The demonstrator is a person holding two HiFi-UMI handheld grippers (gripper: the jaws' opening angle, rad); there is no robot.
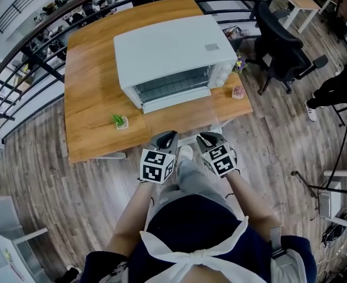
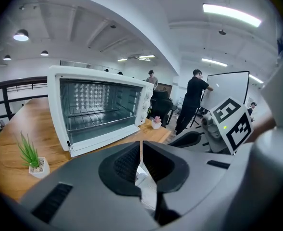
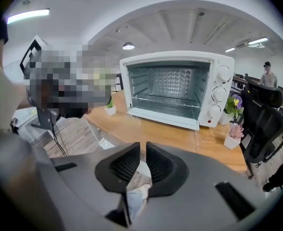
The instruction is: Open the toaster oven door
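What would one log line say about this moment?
toaster oven door: open, lying flat | left gripper: shut, empty | right gripper: jaws slightly apart, empty | both short of the table

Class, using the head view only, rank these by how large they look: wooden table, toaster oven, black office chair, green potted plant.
1. wooden table
2. toaster oven
3. black office chair
4. green potted plant
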